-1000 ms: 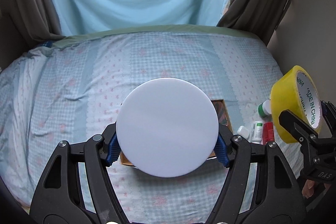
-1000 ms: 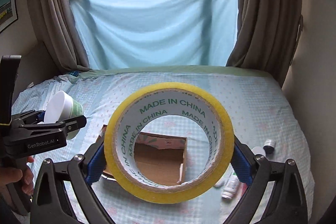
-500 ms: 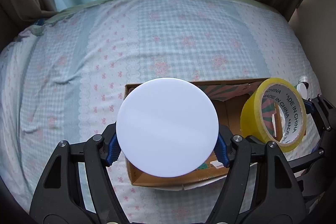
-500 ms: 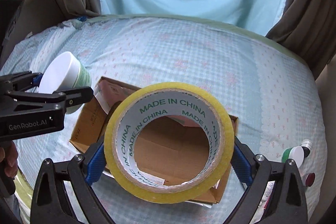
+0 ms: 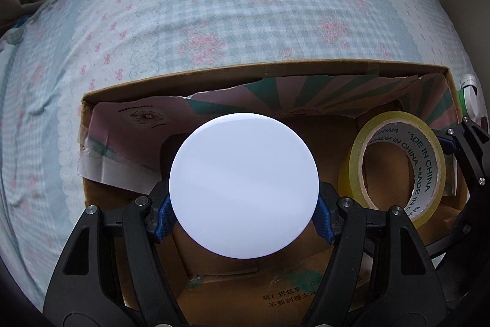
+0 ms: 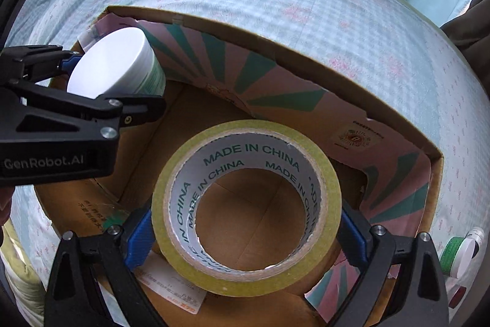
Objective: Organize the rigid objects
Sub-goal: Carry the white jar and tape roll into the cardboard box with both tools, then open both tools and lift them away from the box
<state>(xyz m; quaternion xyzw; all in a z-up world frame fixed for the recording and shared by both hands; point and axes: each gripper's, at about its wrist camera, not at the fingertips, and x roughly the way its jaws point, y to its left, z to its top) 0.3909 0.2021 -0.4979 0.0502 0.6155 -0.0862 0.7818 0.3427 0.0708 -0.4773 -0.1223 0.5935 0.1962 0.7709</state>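
Both tongs point steeply down into cardboard box (image 5: pixel 245 68) — L tongs (image 5: pixel 244 209) grip white jar (image 5: pixel 244 186), R tongs (image 6: pixel 246 230) grip tape roll (image 6: pixel 246 204).

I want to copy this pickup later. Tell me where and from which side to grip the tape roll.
Grip the tape roll across its outer yellow rim, as the right gripper does now: one blue pad on each opposite side of the ring, coming along the axis of its hole. The round, rigid rim gives two opposing faces; the open core offers nothing to pinch. It hangs over the cardboard box.

smooth white plastic jar (image 5: pixel 244 186); glossy tape roll (image 6: pixel 246 206); matt cardboard box (image 6: pixel 214 112).
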